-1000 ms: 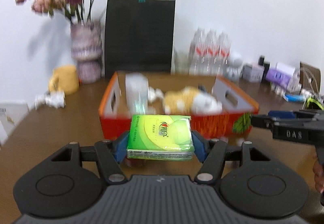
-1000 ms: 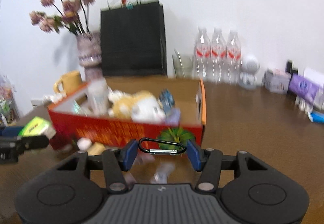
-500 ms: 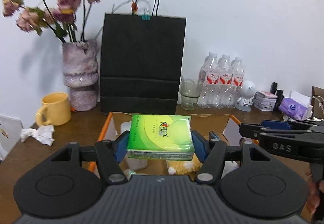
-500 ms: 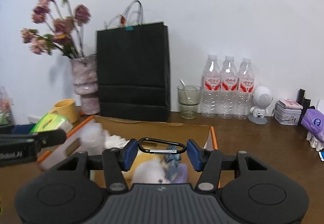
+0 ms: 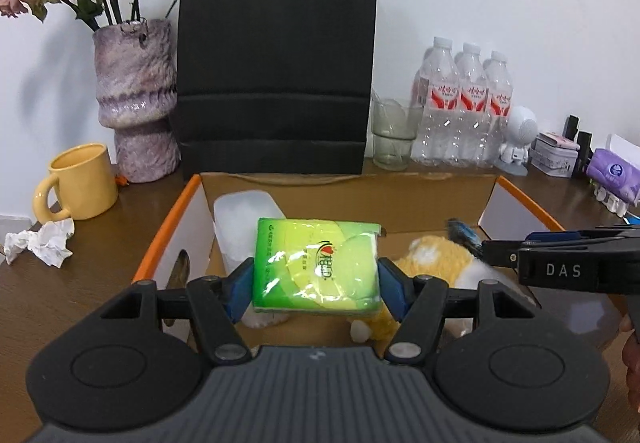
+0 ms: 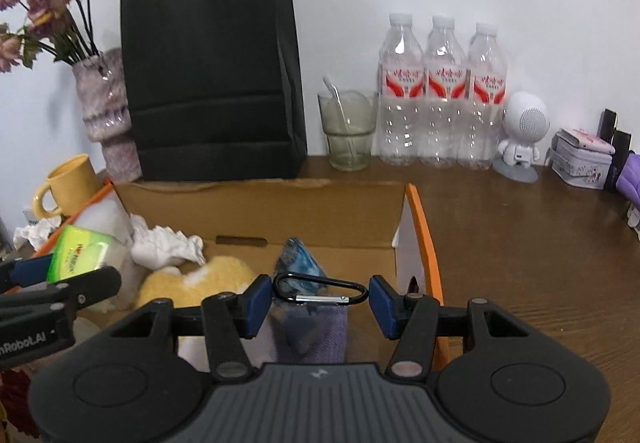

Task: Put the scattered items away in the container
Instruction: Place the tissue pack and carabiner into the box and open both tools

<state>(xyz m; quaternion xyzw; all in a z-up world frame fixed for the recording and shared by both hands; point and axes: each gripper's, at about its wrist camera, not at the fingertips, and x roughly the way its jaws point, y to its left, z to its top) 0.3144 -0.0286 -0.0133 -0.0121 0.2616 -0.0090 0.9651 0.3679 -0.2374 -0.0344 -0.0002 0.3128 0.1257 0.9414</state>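
My left gripper (image 5: pixel 316 289) is shut on a green tissue pack (image 5: pixel 316 267) and holds it over the left half of the orange-rimmed cardboard box (image 5: pixel 340 187). My right gripper (image 6: pixel 321 297) is shut on a black carabiner (image 6: pixel 321 289), gripped end to end, over the right half of the box (image 6: pixel 424 227). The box holds a yellow plush toy (image 6: pixel 200 279), a white plastic tub (image 5: pixel 244 219), crumpled white paper (image 6: pixel 164 245), a blue wrapper (image 6: pixel 300 263) and a purple cloth (image 6: pixel 316 335). The tissue pack also shows in the right wrist view (image 6: pixel 78 253).
Behind the box stand a black paper bag (image 5: pixel 276 63), a purple vase with dried flowers (image 5: pixel 136 99), a glass (image 5: pixel 394 139) and three water bottles (image 5: pixel 464 103). A yellow mug (image 5: pixel 80 183) and crumpled paper (image 5: pixel 44 247) lie left. A white figurine (image 6: pixel 522 131) and tin (image 6: pixel 582 159) stand right.
Both grippers rose from in front of the box, then moved forward over it and tilted down into it. Both stayed shut on their items.
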